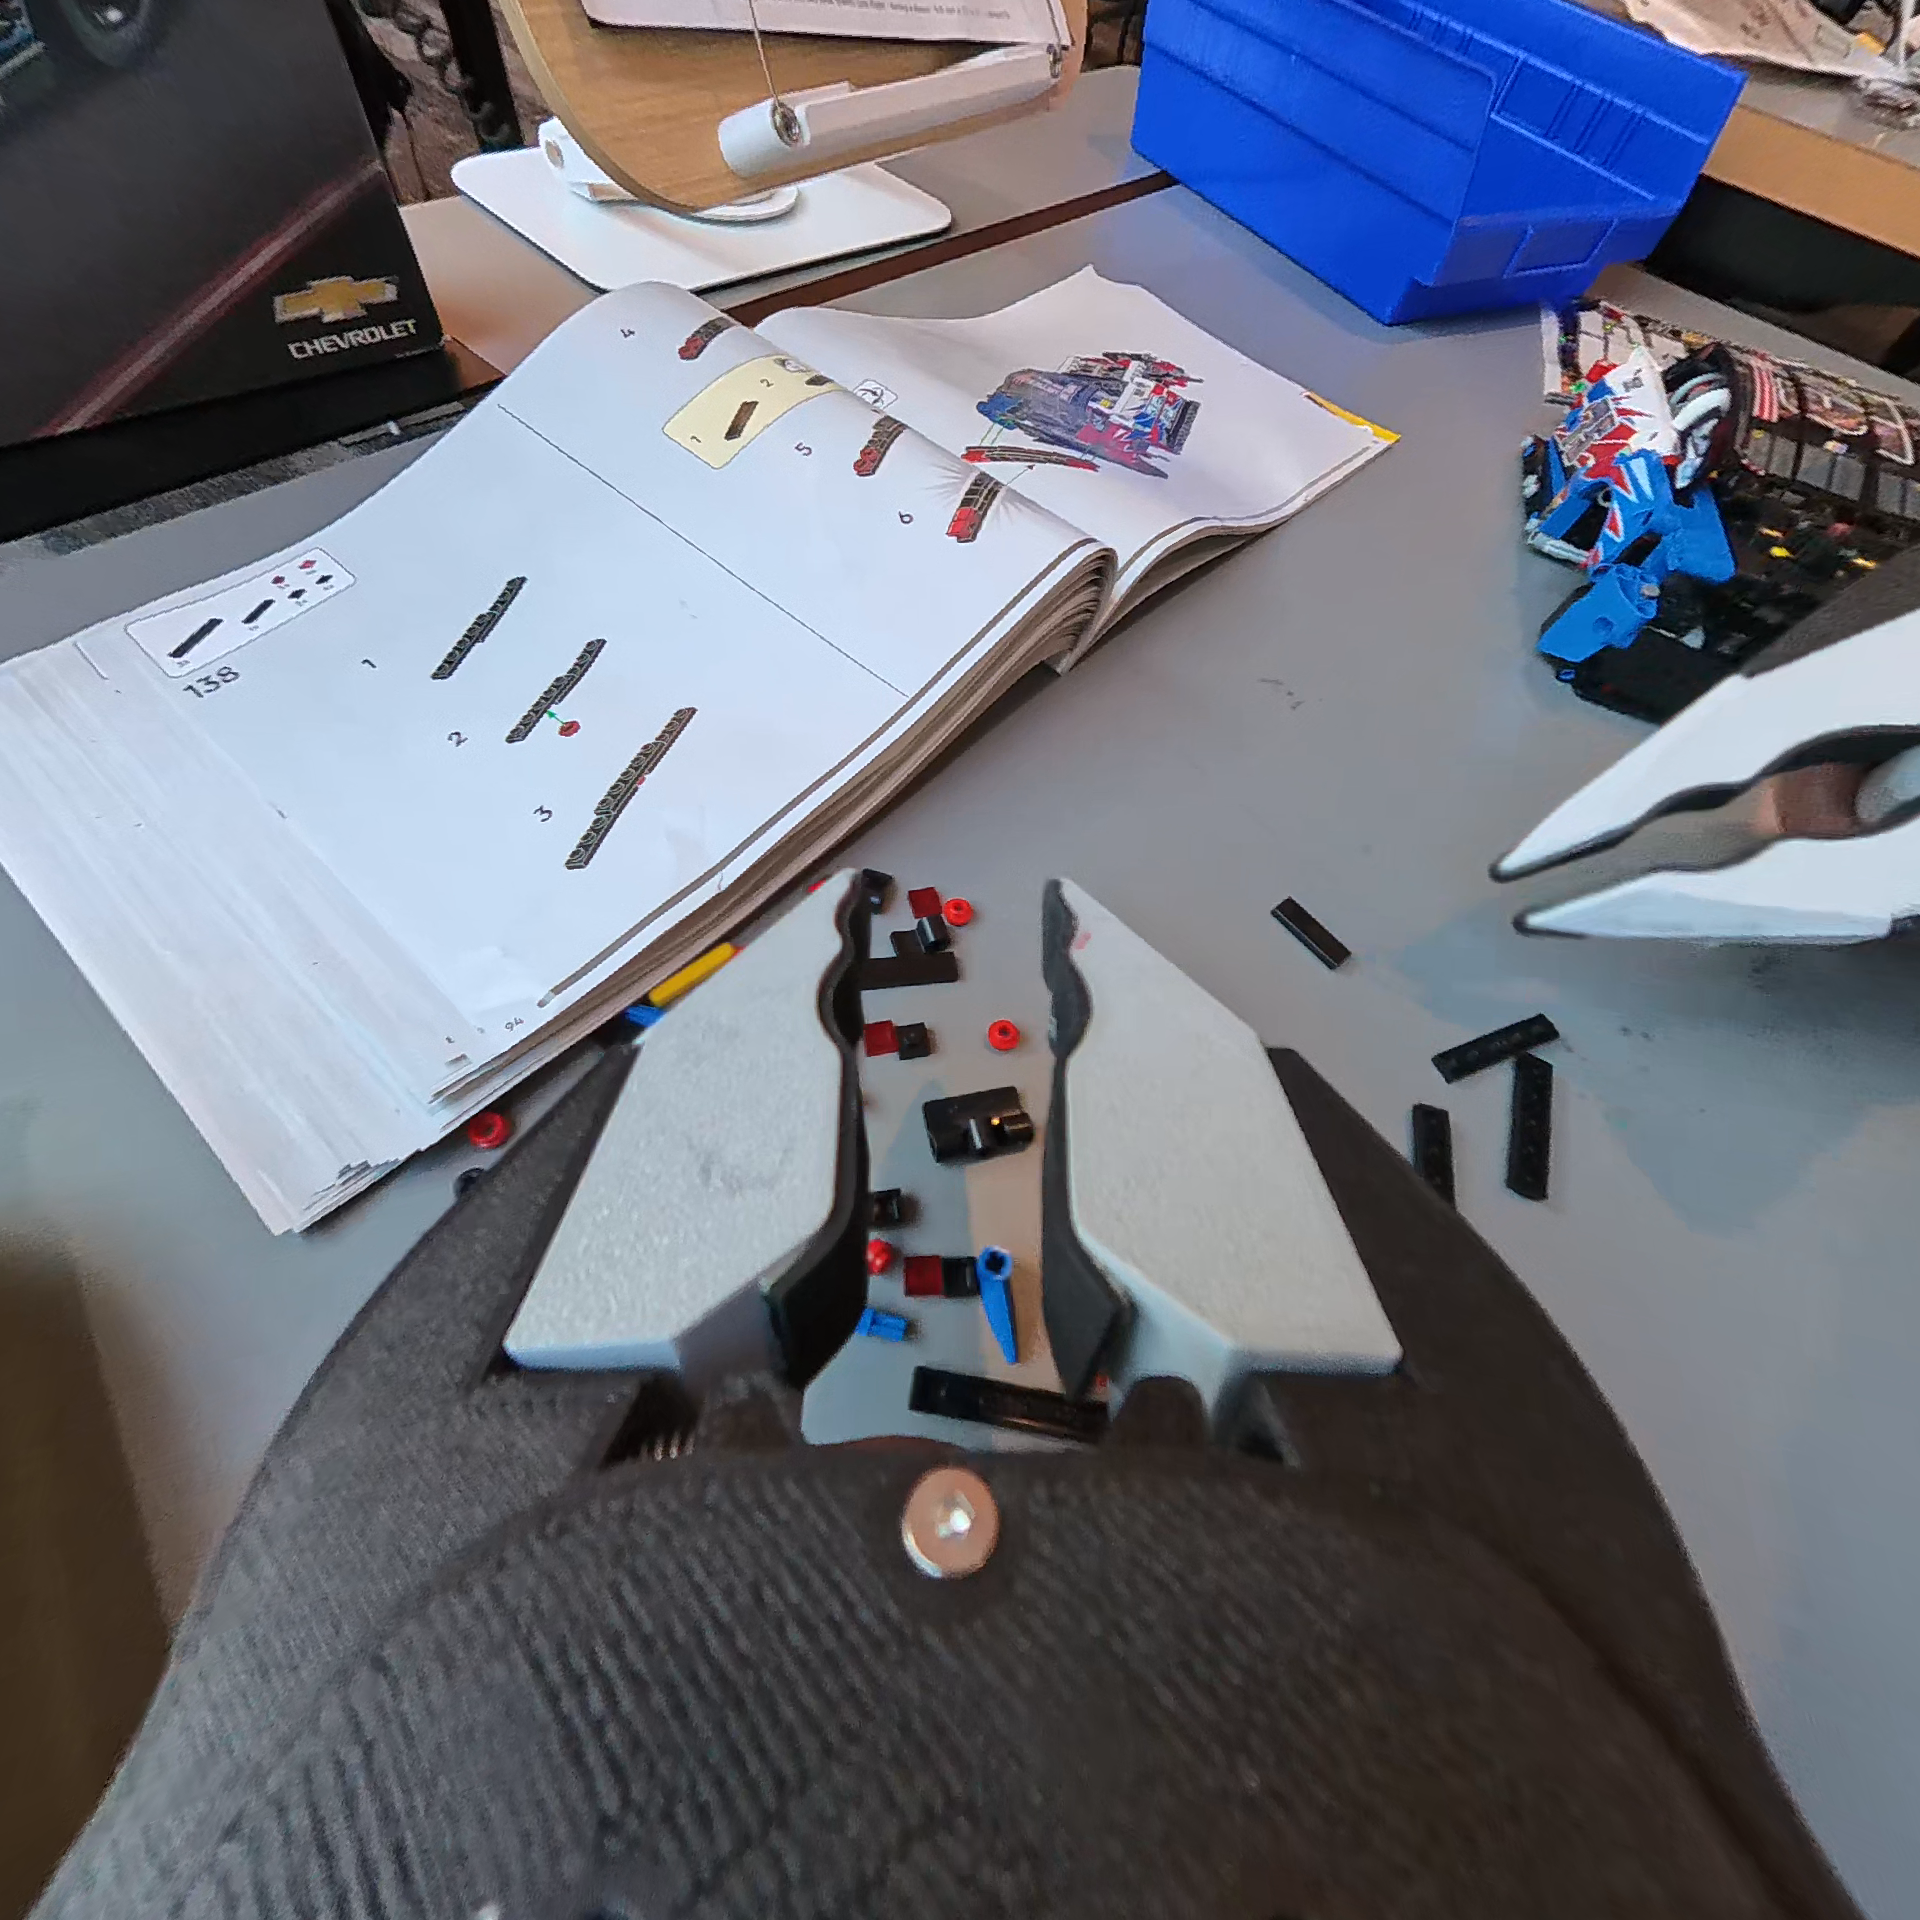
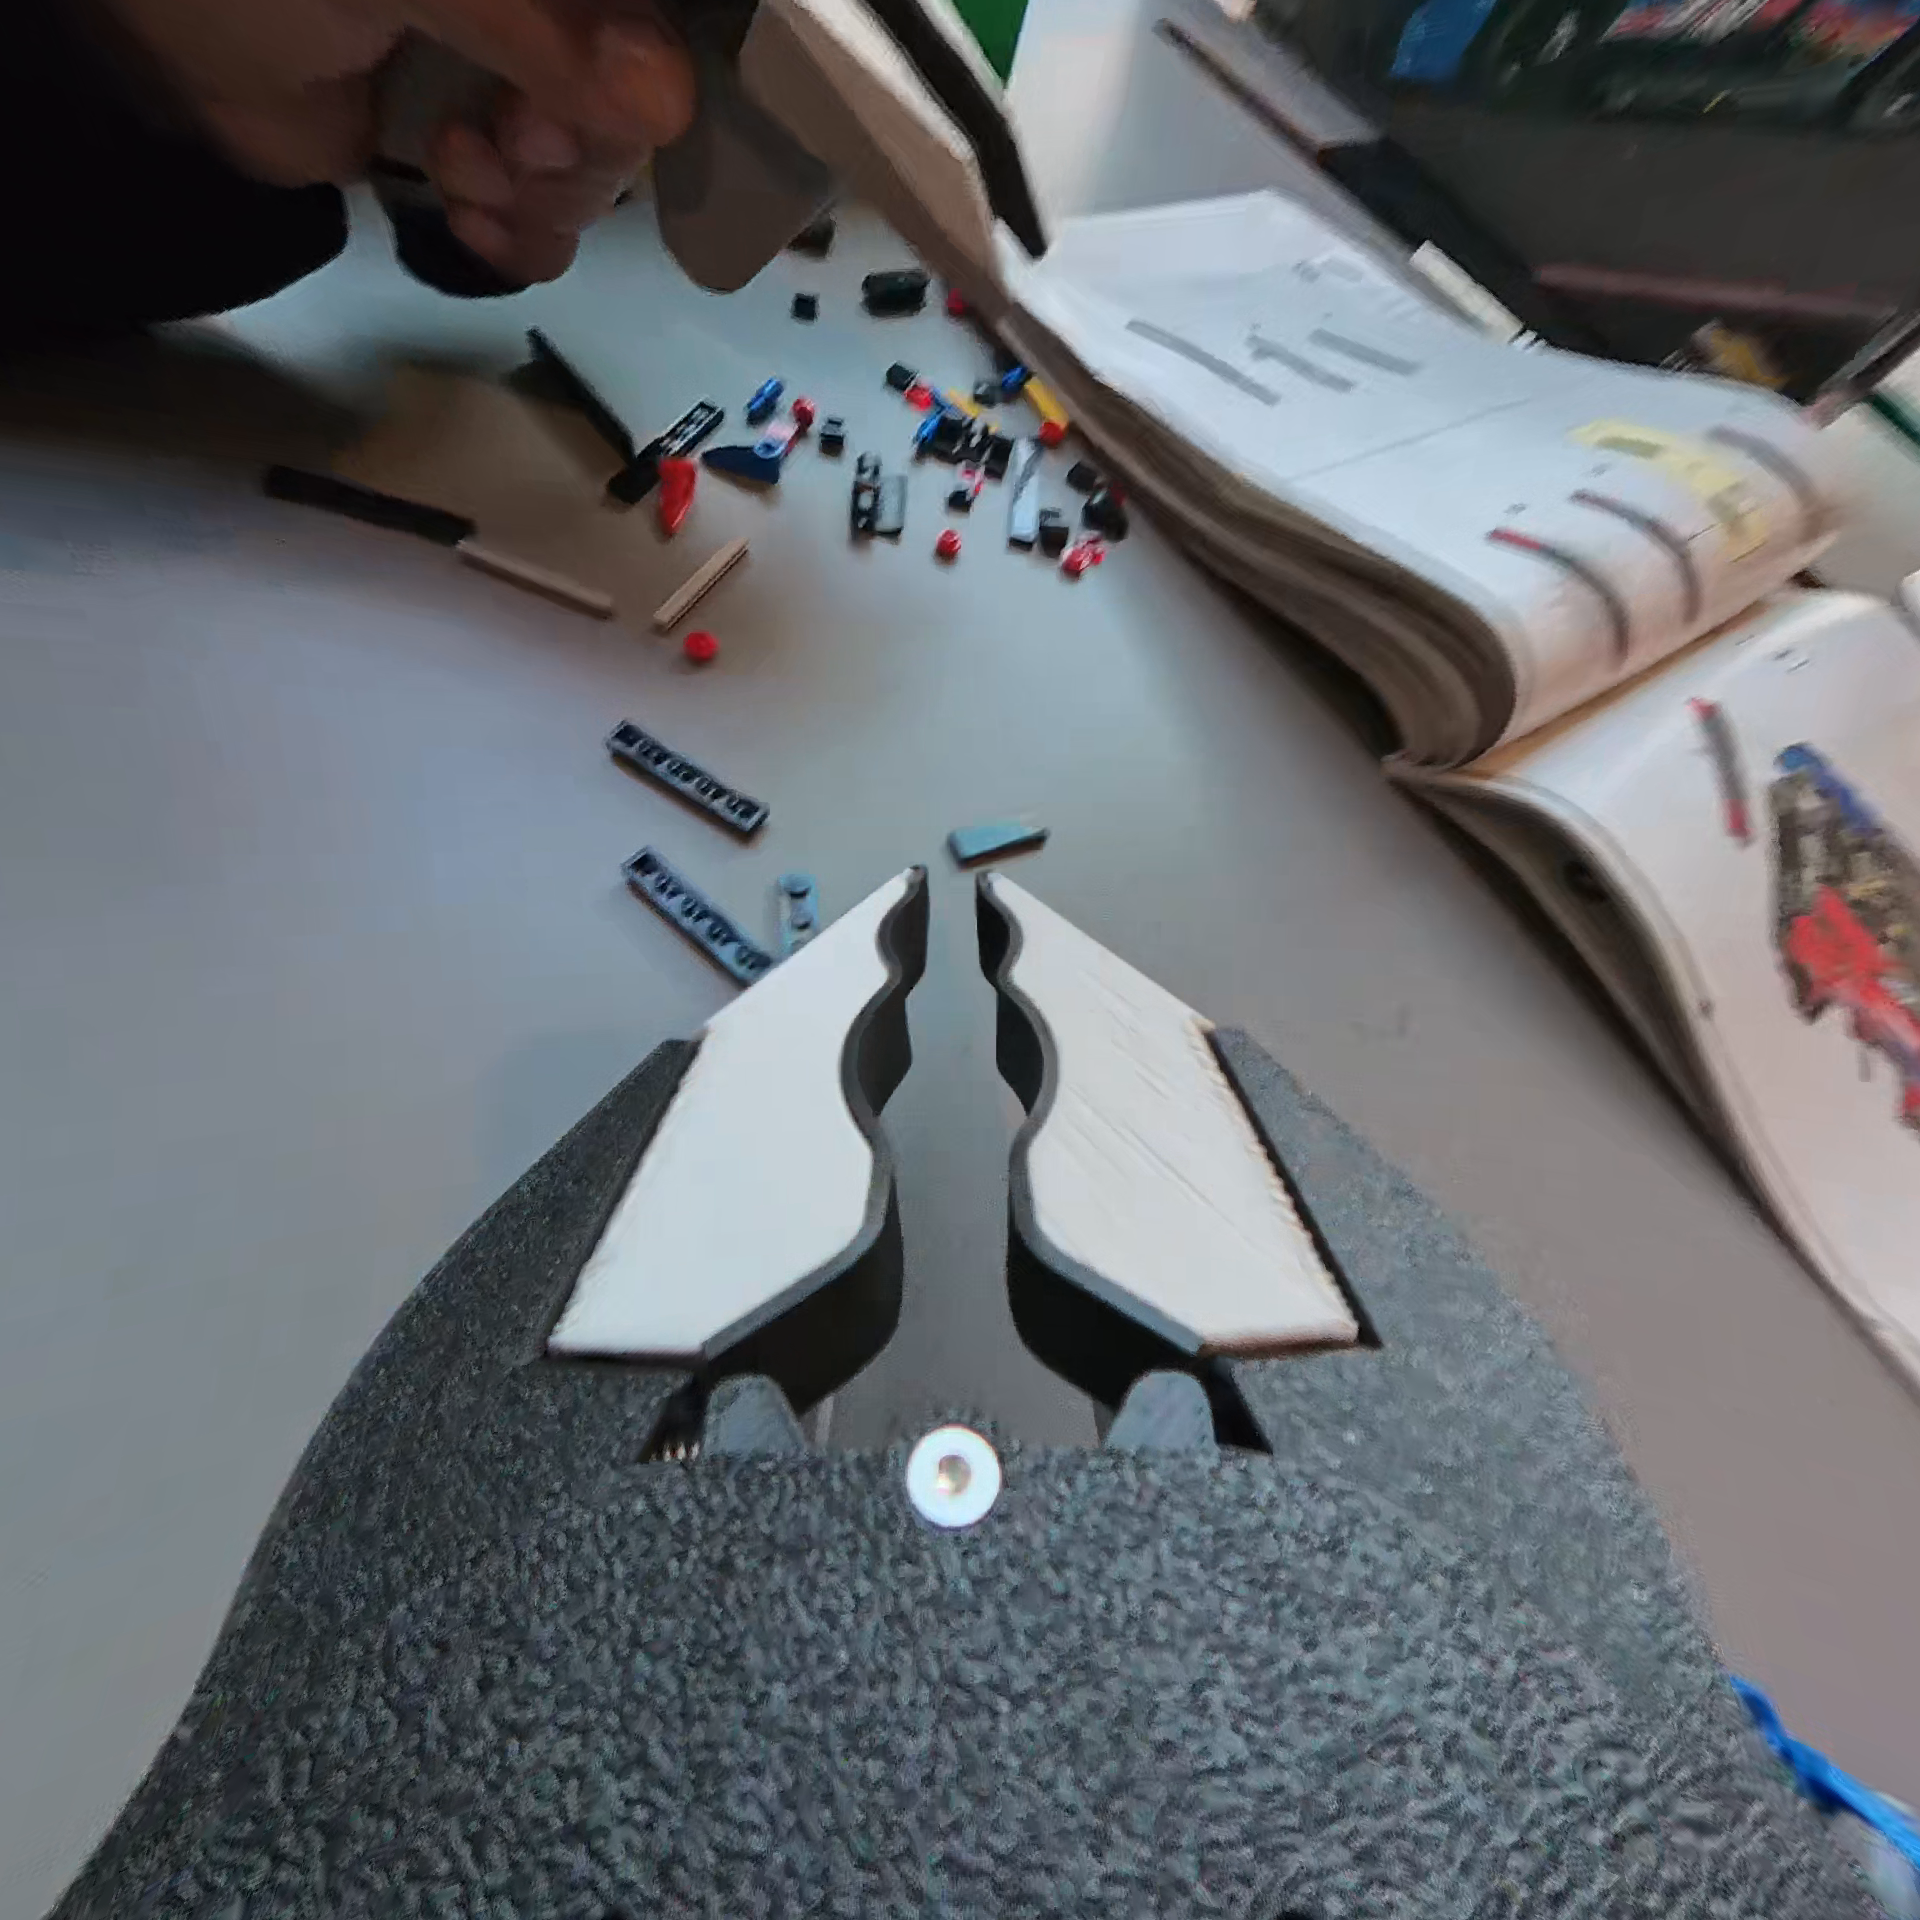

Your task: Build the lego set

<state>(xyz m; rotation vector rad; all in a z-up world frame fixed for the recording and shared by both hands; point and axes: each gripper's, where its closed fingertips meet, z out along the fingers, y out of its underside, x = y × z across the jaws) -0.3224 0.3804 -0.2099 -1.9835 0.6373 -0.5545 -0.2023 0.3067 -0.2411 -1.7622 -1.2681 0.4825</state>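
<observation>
Grey table, 2 parted hand-held grippers

non-task stuff in view: grey table carries everything. blue plastic bin at the far right of the table, tilted, open side facing away. wooden ring stand on a white flat base at the far edge, white bar across it with a thin wire running up. dark printed box with a gold emblem at far left, standing just behind the table edge. second table with a light wood top behind the bin, papers lying on it. right wrist view is blurred; dark shelving or boxes at its top right, details unreadable
</observation>
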